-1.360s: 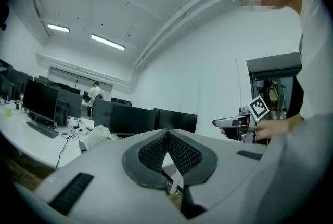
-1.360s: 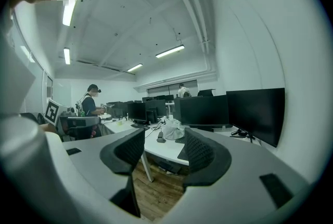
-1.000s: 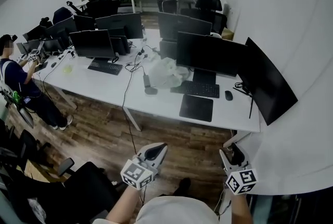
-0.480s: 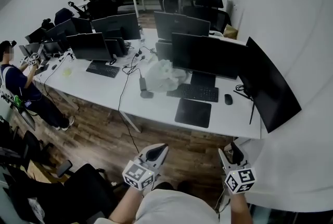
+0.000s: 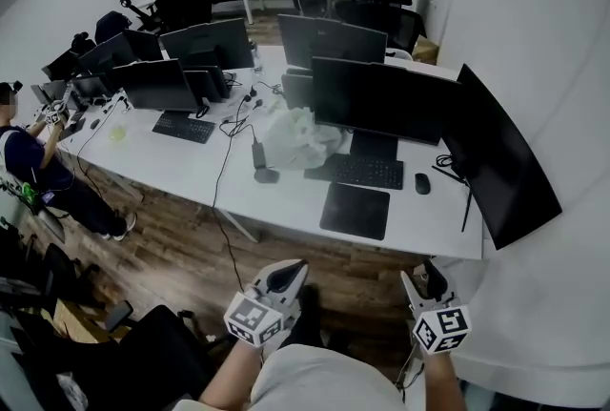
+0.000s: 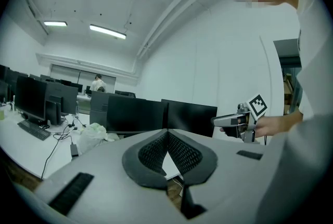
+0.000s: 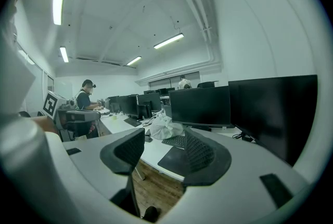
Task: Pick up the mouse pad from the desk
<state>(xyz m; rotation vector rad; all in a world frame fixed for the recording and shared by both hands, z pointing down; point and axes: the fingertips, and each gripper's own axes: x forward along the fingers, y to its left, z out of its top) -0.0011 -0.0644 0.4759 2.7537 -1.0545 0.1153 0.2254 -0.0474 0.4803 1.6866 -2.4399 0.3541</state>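
Note:
The mouse pad (image 5: 355,210) is a dark rectangle lying flat on the white desk (image 5: 286,199), just in front of a black keyboard (image 5: 361,172). Both grippers hang over the wooden floor, short of the desk's near edge and well apart from the pad. My left gripper (image 5: 286,277) has its fingertips meeting and holds nothing (image 6: 167,132). The jaws of my right gripper (image 5: 425,279) stand wide apart and empty. In the right gripper view (image 7: 164,149) the mouse pad (image 7: 174,159) shows between them, farther off.
A mouse (image 5: 421,183) lies right of the keyboard. Behind it stand several monitors (image 5: 381,99); a curved one (image 5: 500,171) closes the desk's right end. A white plastic bag (image 5: 295,137) and cables lie left of the keyboard. A person (image 5: 29,161) sits far left, an office chair (image 5: 143,352) stands near left.
The desk and mouse pad have drawn a little nearer in the head view as both grippers came forward together. Neither gripper's jaws changed.

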